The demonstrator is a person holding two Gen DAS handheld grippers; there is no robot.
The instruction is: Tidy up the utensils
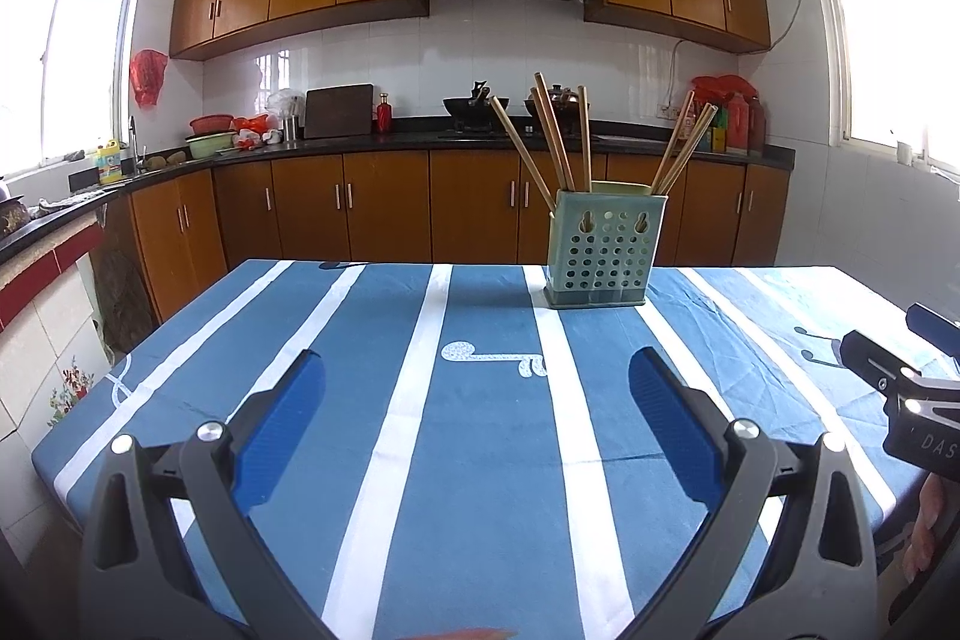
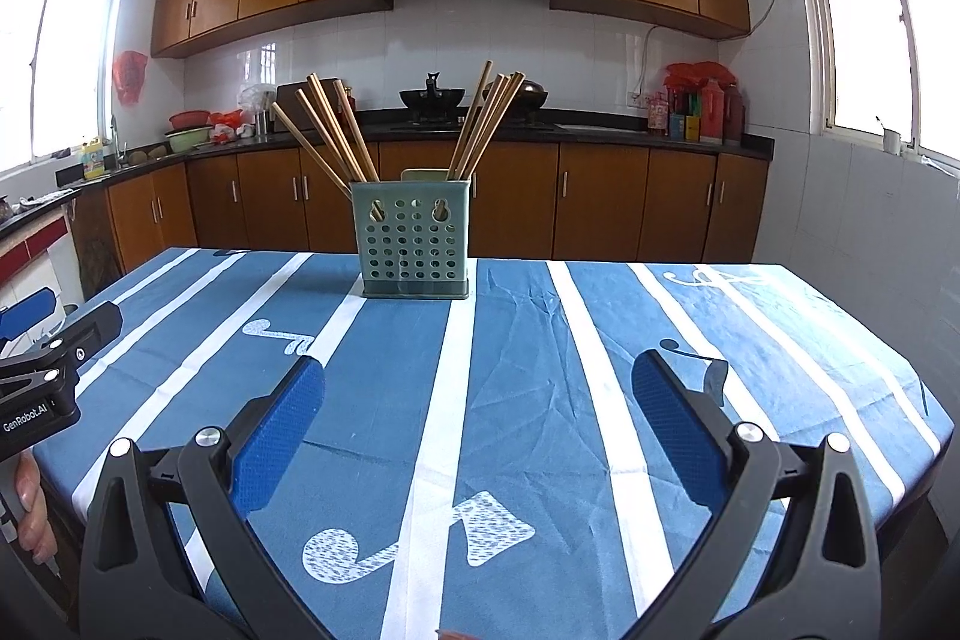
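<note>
A green perforated utensil holder (image 1: 605,247) stands upright near the far edge of the table; it also shows in the right wrist view (image 2: 414,247). Several wooden chopsticks (image 1: 555,139) lean out of it in two bunches, left (image 2: 330,133) and right (image 2: 483,124). My left gripper (image 1: 477,376) is open and empty, held above the near part of the table, well short of the holder. My right gripper (image 2: 477,379) is open and empty, also above the near part of the table. Each gripper shows at the edge of the other's view.
The table carries a blue cloth with white stripes (image 1: 438,340) (image 2: 540,340). Behind it run kitchen counters with brown cabinets (image 1: 384,205), a stove with woks (image 2: 432,100) and bottles (image 2: 711,109). A tiled ledge (image 1: 42,292) lies left of the table.
</note>
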